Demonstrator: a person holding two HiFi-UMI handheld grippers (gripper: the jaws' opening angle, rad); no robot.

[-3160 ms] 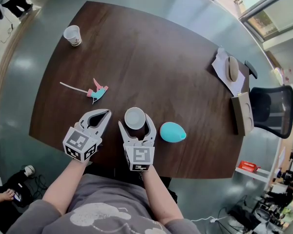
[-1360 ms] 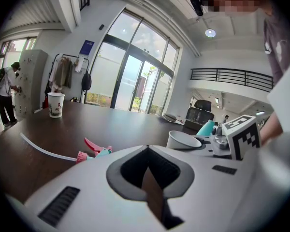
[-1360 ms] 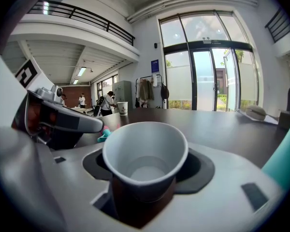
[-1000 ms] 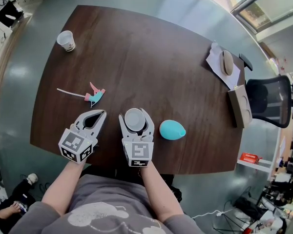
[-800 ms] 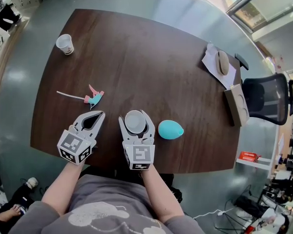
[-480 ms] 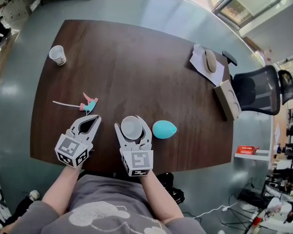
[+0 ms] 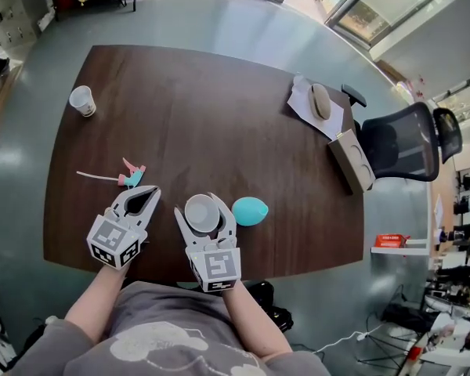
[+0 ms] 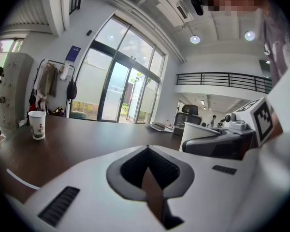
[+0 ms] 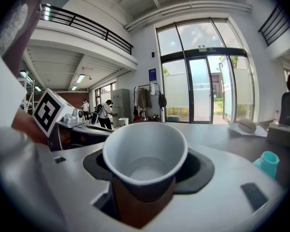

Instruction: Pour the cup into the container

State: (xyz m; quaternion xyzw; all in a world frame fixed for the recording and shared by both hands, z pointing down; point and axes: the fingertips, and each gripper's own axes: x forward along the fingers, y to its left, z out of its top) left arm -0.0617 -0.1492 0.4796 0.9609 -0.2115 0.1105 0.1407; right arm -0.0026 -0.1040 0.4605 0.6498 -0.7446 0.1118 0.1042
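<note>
A white paper cup point(image 7: 202, 212) stands upright between the jaws of my right gripper point(image 7: 203, 207), which is shut on it a little above the near part of the dark wooden table point(image 7: 219, 108). In the right gripper view the cup point(image 9: 145, 153) fills the middle, mouth up; I cannot tell what is in it. A teal egg-shaped container point(image 7: 250, 210) lies just right of the cup, also seen low at the right point(image 9: 267, 164). My left gripper point(image 7: 153, 190) hovers to the left, shut and holding nothing point(image 8: 147, 151). A second paper cup point(image 7: 81, 100) stands at the table's far left corner point(image 8: 37, 124).
A pink and teal toy with a thin white stick point(image 7: 128, 178) lies just beyond the left gripper. A mouse on paper point(image 7: 319, 100) and a cardboard box point(image 7: 348, 159) sit at the right edge, beside a black office chair point(image 7: 399, 139). The near table edge runs under both grippers.
In the oldest frame the right jaws stood wider round the cup; they have since closed on it. Both grippers have risen a little, the cup with the right one. The head view has swung.
</note>
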